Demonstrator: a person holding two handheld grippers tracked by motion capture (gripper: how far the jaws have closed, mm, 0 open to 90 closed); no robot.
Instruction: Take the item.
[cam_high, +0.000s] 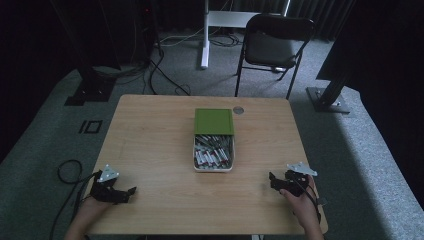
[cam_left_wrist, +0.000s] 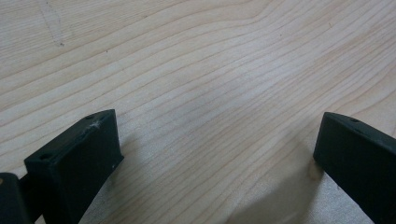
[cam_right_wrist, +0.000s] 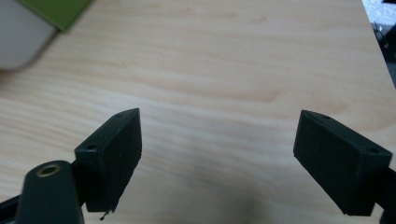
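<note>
A white tray (cam_high: 196, 167) full of several markers (cam_high: 213, 152) sits at the middle of the wooden table (cam_high: 150, 135), with a green lid (cam_high: 214, 121) lying over its far half. My left gripper (cam_high: 131, 192) rests near the front left corner of the table, held by a hand, and its jaws stand wide apart over bare wood (cam_left_wrist: 219, 140). My right gripper (cam_high: 271, 178) rests near the front right edge, also open with nothing between its jaws (cam_right_wrist: 217, 144). In the right gripper view the tray's corner (cam_right_wrist: 18, 44) and the green lid (cam_right_wrist: 56, 9) show at upper left.
A small round grey disc (cam_high: 238, 110) lies on the table behind the lid. A black folding chair (cam_high: 272, 47) and a white stand (cam_high: 205, 35) are on the carpet beyond the table. Cables run across the floor at left (cam_high: 67, 172).
</note>
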